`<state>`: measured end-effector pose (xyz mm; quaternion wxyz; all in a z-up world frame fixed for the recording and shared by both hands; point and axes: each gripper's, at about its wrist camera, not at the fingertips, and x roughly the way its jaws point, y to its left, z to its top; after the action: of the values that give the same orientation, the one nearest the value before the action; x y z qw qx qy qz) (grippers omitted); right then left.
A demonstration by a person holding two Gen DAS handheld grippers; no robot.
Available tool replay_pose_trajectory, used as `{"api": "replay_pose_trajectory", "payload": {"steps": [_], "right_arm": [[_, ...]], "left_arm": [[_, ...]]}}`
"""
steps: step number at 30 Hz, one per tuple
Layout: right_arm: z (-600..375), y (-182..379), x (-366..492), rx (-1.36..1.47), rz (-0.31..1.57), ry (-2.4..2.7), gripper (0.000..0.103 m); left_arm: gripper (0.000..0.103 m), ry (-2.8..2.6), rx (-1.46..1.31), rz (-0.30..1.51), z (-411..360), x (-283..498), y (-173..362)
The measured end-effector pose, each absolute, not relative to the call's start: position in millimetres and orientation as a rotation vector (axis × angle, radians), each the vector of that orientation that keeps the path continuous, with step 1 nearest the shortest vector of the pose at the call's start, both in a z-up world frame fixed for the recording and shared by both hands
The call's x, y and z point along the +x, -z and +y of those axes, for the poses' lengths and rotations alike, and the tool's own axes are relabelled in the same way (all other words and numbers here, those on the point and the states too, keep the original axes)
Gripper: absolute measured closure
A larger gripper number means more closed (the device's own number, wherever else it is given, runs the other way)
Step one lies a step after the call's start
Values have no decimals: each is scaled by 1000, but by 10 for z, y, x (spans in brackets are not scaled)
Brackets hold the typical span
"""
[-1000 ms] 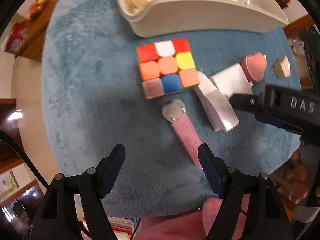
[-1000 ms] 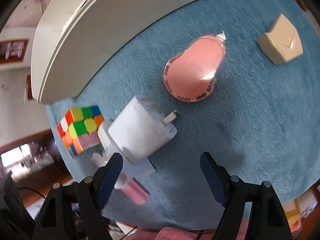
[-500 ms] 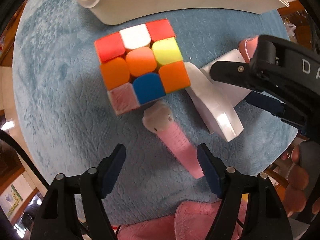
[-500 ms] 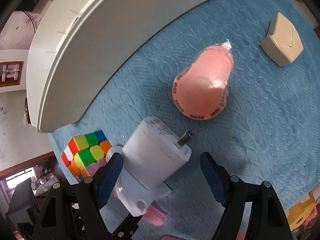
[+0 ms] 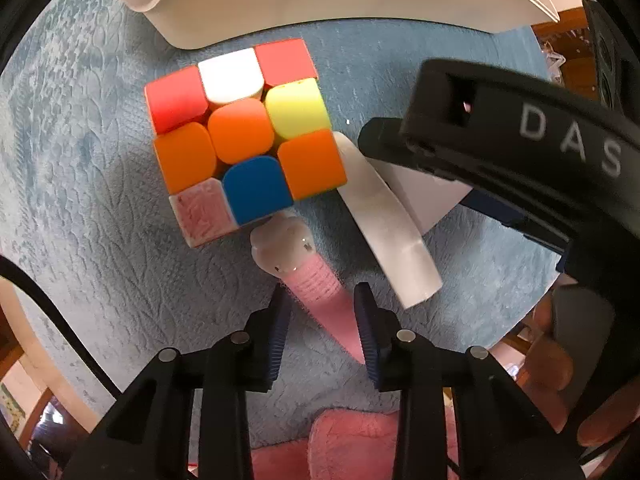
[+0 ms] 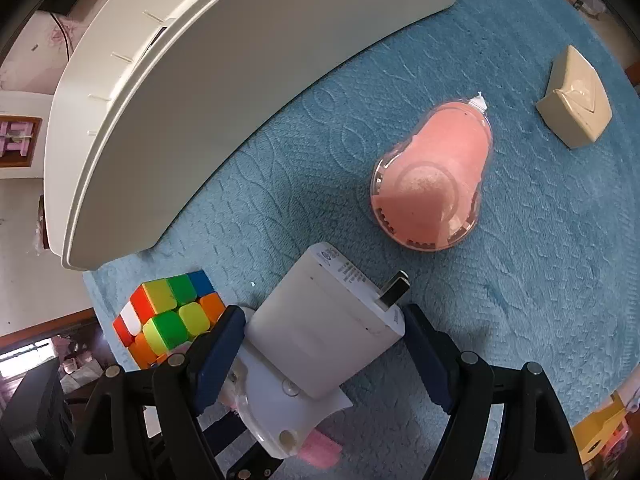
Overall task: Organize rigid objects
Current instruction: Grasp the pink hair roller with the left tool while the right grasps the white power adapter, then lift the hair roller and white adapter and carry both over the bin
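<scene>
My left gripper point(image 5: 320, 312) had just been closing, its jaws now narrowed around the pink pen point(image 5: 316, 284) at lower centre, where before they stood wide. My right gripper point(image 6: 324, 344) had come down, jaws wide, straddling the white charger point(image 6: 320, 332). The white bin point(image 6: 224, 92) at top: contents hidden.

Both cameras look steeply down from close above the blue mat point(image 5: 100, 200). Both views share the color cube point(image 5: 244, 136) and the white charger point(image 6: 324, 328) near the mat's middle.
</scene>
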<state>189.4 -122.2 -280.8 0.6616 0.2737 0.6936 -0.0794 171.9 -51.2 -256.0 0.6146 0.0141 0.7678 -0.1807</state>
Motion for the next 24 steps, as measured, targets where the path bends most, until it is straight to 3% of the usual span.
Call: {"api": "replay_pose_trajectory", "payload": {"steps": [24], "right_arm": [[-1552,2752,1362,661,1599,212,24]], "left_arm": [[77,420,-162,1828,86,1669,2549]]}}
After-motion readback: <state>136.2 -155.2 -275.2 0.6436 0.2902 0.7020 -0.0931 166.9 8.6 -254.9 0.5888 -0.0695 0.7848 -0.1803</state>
